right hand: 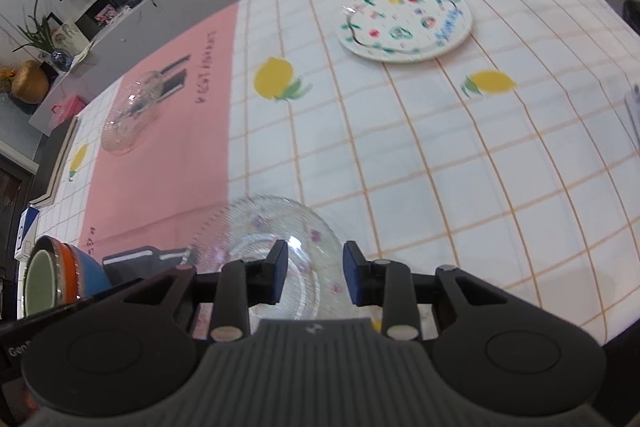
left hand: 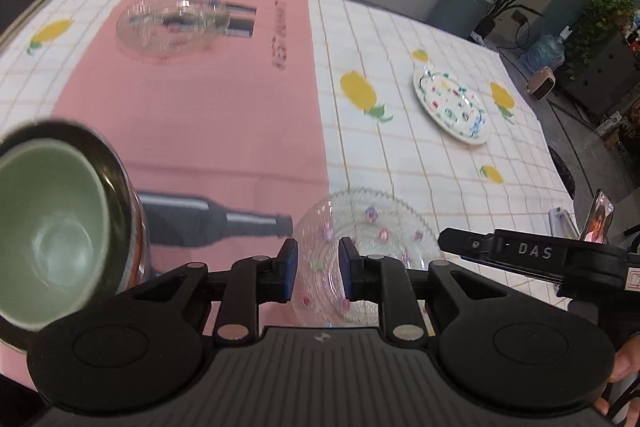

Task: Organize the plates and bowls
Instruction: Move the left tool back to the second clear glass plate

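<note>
A clear glass plate [left hand: 380, 223] with small pink and purple dots lies on the tablecloth right under both grippers. My left gripper [left hand: 318, 267] hangs over its near left part, jaws apart, with nothing between the pads. My right gripper [right hand: 314, 273] hovers over the same glass plate [right hand: 256, 223], also open and holding nothing. A white plate [left hand: 450, 103] with coloured drawings lies further right, seen far across in the right wrist view [right hand: 404, 23]. A clear glass bowl [left hand: 172, 25] stands on the pink mat [right hand: 132, 115]. A green bowl [left hand: 44, 227] sits nested in a stack at the left.
The stack [right hand: 60, 279] holds steel, orange and blue bowls near the table's left edge. The black body of the other hand-held tool [left hand: 532, 253] reaches in from the right, with a phone [left hand: 600, 223] behind it. A grey ledge runs along the table's far side.
</note>
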`<state>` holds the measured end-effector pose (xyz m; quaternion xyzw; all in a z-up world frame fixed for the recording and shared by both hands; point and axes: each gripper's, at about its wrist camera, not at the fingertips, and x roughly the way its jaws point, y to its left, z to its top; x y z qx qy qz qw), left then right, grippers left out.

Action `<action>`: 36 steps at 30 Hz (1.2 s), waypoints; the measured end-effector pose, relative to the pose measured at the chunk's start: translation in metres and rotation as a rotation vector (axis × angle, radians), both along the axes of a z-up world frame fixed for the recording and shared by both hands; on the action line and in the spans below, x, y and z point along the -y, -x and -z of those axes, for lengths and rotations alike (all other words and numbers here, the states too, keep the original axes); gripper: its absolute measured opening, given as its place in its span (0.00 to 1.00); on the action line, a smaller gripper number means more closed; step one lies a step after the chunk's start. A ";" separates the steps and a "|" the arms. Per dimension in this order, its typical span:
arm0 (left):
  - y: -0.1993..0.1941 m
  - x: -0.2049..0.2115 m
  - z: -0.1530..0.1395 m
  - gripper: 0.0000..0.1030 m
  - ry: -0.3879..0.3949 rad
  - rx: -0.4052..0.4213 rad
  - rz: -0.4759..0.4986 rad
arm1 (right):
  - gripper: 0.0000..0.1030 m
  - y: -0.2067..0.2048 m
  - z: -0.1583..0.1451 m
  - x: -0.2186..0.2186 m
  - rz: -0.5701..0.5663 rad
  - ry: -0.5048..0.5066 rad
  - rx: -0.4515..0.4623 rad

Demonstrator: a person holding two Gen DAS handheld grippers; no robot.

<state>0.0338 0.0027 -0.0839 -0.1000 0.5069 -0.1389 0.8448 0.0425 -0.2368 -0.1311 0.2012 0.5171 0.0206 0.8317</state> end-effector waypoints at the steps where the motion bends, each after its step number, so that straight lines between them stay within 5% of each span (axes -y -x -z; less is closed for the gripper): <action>1: -0.002 -0.001 -0.004 0.24 -0.008 0.009 0.002 | 0.30 -0.002 -0.003 -0.003 -0.007 0.001 0.006; 21: -0.074 -0.066 -0.076 0.24 -0.143 0.105 -0.004 | 0.34 -0.077 -0.048 -0.083 -0.151 -0.020 0.084; 29: -0.115 -0.099 -0.086 0.24 -0.205 0.111 0.008 | 0.35 -0.113 -0.041 -0.114 -0.192 -0.032 0.066; 36: -0.155 -0.130 -0.075 0.27 -0.171 0.113 0.008 | 0.35 -0.148 -0.025 -0.130 -0.183 -0.066 0.051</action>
